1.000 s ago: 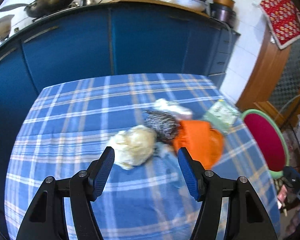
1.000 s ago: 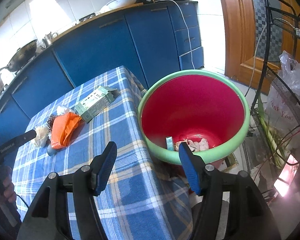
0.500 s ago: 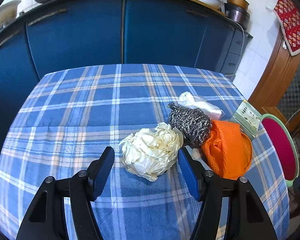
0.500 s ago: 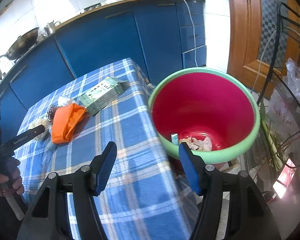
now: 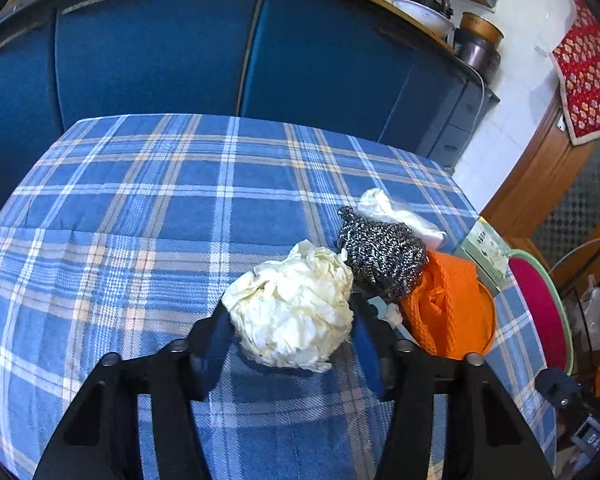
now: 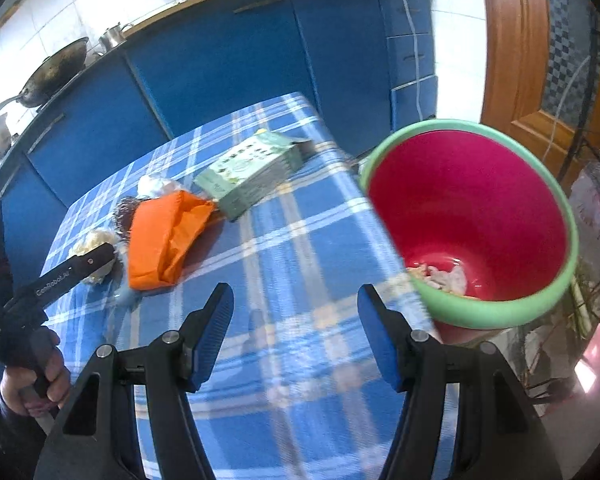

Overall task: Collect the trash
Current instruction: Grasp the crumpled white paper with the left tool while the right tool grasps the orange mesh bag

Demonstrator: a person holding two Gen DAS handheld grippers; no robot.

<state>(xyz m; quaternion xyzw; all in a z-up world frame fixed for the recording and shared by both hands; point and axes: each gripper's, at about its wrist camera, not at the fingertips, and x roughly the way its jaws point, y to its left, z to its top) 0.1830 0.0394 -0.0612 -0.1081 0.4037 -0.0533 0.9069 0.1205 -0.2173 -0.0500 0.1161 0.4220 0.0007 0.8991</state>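
Note:
A crumpled cream paper ball (image 5: pixel 296 316) lies on the blue plaid tablecloth (image 5: pixel 140 208), between the fingers of my left gripper (image 5: pixel 292 320). The jaws stand open on either side of it. Behind it lie a steel wool scrubber (image 5: pixel 384 256), an orange bag (image 5: pixel 448 308) and a white plastic scrap (image 5: pixel 396 212). My right gripper (image 6: pixel 296 320) is open and empty above the table's right part, beside a green bin with a red inside (image 6: pixel 472 216) that holds some scraps. The paper ball (image 6: pixel 94 246), orange bag (image 6: pixel 164 236) and left gripper also show in the right wrist view.
A green carton (image 6: pixel 252 168) lies near the table's far right corner. Blue kitchen cabinets (image 5: pixel 160 52) stand behind the table. A wire rack (image 6: pixel 596 128) and a wooden door stand to the right of the bin.
My left gripper has moved forward so the paper ball now sits between its fingers. My right gripper has shifted left, toward the table; the bin now sits further right in its view.

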